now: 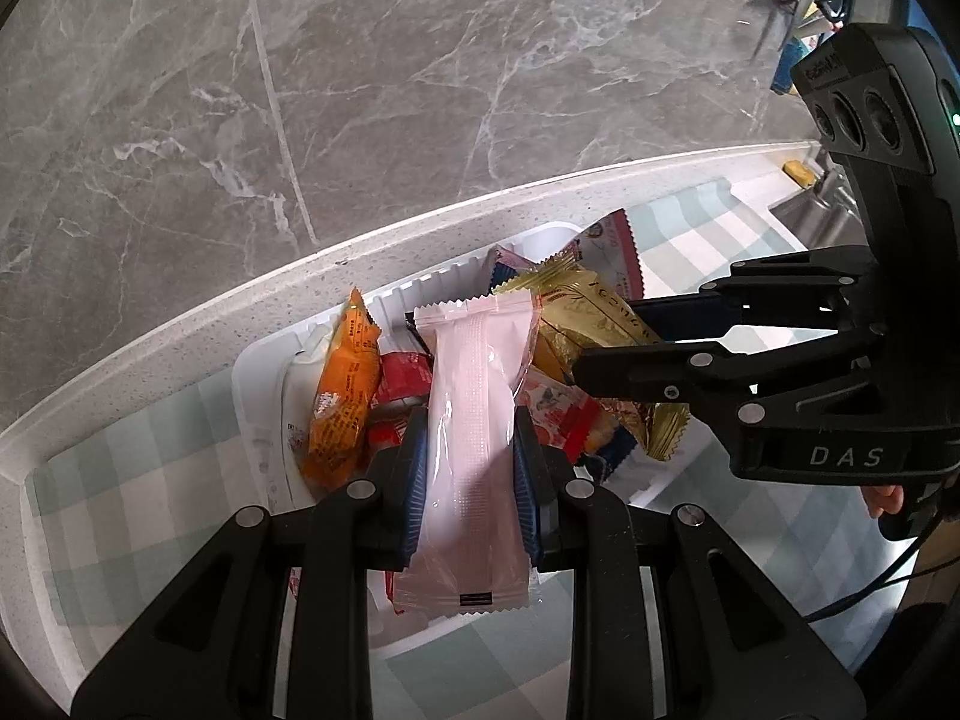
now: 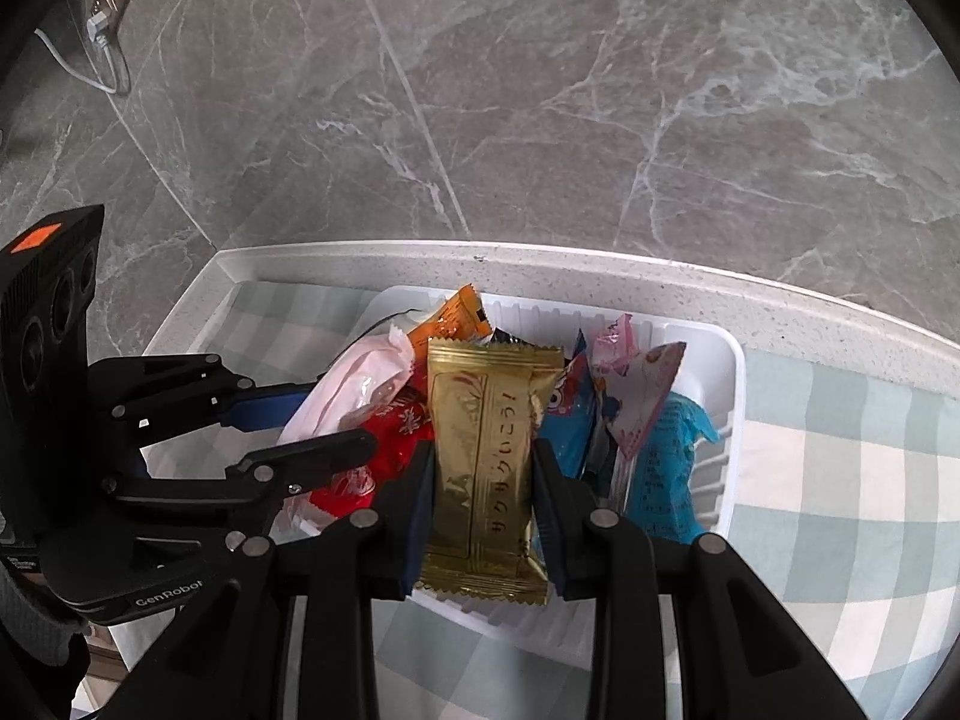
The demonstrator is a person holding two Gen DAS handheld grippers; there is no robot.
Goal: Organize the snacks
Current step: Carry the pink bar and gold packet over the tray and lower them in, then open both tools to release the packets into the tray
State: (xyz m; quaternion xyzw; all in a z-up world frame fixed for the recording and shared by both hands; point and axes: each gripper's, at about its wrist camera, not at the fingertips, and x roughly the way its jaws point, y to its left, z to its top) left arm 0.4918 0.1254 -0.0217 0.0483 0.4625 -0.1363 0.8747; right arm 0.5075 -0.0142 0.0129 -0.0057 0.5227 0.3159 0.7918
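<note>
Landmark: white plastic tray (image 2: 735, 396), standing on a green-and-white checked cloth (image 2: 840, 480) before a grey marbled wall (image 2: 540, 90).

1. Orange packet (image 1: 342, 402). Leans against the tray's left wall, upright, resting on the heap.
2. Left gripper (image 1: 468, 468). Pressed together on a pink packet (image 1: 474, 420), pads at mid-length on both long edges; the packet hangs above the tray's left half, its lower end trailing toward the camera.
3. Red wrappers (image 2: 396, 438). Low in the tray, between the two held packets.
4. Right gripper (image 2: 483, 504). Pinching a gold packet (image 2: 486, 462) with Japanese lettering, held upright above the tray's middle, pads on its two sides.
5. Blue packets (image 2: 666, 456) and a pink-printed sachet (image 2: 636, 402). Right half of the tray, tilted against each other.

Handling note: both packets appear about to be set down in, or lifted from, the tray; which is uncertain. The two grippers are near each other, so move one at a time. Wrappers are slick and soft: keep a light, steady pinch. Lower each packet on edge beside its like before releasing, lest the leaning ones topple.
</note>
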